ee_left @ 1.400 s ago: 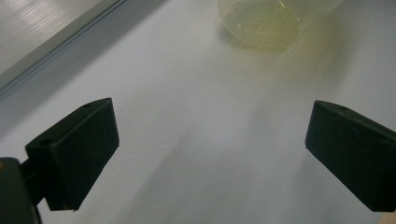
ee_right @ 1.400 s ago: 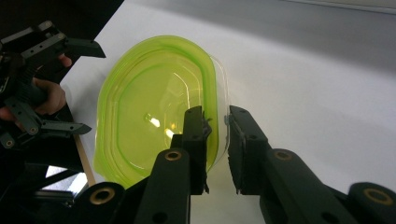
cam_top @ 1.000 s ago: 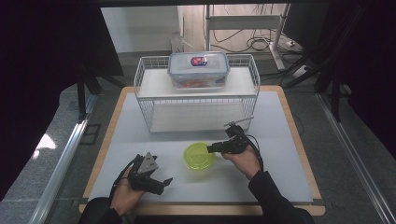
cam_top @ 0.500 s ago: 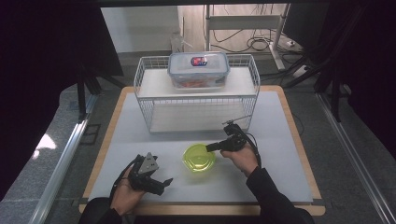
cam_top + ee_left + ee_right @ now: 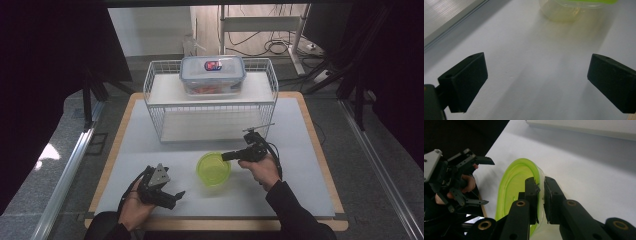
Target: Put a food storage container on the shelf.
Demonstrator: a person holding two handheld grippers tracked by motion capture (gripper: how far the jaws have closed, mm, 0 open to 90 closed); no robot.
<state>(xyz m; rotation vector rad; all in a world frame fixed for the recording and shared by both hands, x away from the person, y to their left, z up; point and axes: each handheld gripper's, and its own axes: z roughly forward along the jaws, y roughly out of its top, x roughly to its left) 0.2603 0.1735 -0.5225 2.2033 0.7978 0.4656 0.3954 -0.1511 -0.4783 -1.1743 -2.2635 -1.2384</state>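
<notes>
The right tool (image 5: 541,200) is pinching the near rim of the green bowl (image 5: 213,169) mid-tabletop (image 5: 300,150), while the left tool (image 5: 172,196) is resting released near the front edge, open surface between them.

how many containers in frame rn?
2. A clear lidded container sits on the top shelf of the white wire rack. A green bowl sits on the table in front of the rack, its rim pinched by the right gripper. None hidden, as far as visible.

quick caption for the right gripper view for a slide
Right tool pinching the rim of the green bowl, one jaw inside, one outside; left tool open nearby.
</notes>
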